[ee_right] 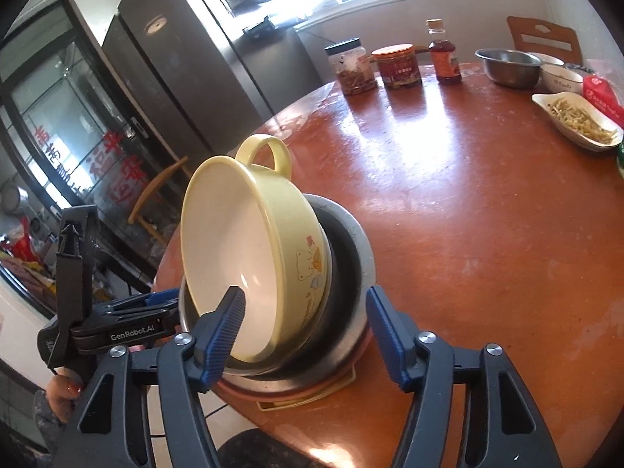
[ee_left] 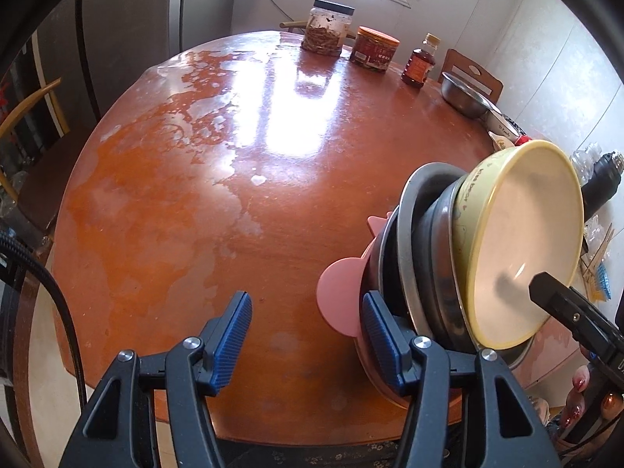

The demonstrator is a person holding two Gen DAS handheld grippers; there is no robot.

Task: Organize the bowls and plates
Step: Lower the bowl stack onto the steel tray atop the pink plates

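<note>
Claws both open: my right claw (ee_right: 306,333) straddled the tilted yellow bowl (ee_right: 249,249), unseated in the stack; steel bowl (ee_right: 507,66) remained unstacked.

Round wooden table (ee_left: 273,202) bears jars (ee_left: 329,27), bottle (ee_left: 420,63), steel bowl (ee_left: 464,95), stacked dishes (ee_right: 312,335).

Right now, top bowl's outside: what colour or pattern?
Pale yellow bowl with bear cartoon; right wrist view.

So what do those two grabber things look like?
Both grippers, left and right, are black plastic frames with silver bolts and ribbed blue fingers. One side reads "GenRobot.AI" in white. A black braided cable trails off. The hand has glittery painted nails.
</note>
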